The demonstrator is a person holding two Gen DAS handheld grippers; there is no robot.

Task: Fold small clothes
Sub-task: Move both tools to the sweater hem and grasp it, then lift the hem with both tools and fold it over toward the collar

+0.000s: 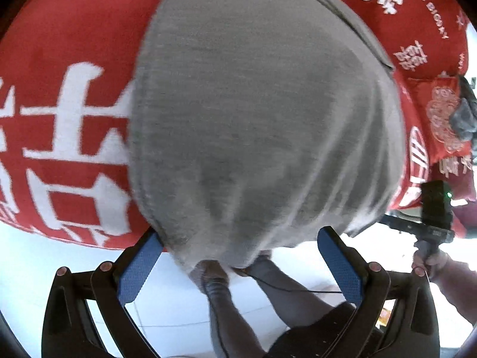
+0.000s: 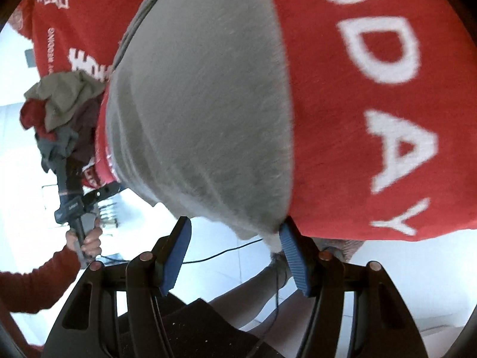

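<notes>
**Grey cloth at the edge, both tongs agape**

Red cover [image 1: 68,59] with white lettering spans my view. On it lies the grey cloth [image 1: 253,113], its near hem draped over the edge. Clothes pile [image 2: 59,104] sits off to the side. My left tongs [image 1: 241,256] are wide apart below that hem, pinching nothing. My right tongs [image 2: 238,256] gape too; one pad [image 2: 293,259] is at the cloth's corner.

The grey garment [image 1: 262,113] is motion-blurred, its top cut off by the frame.
</notes>
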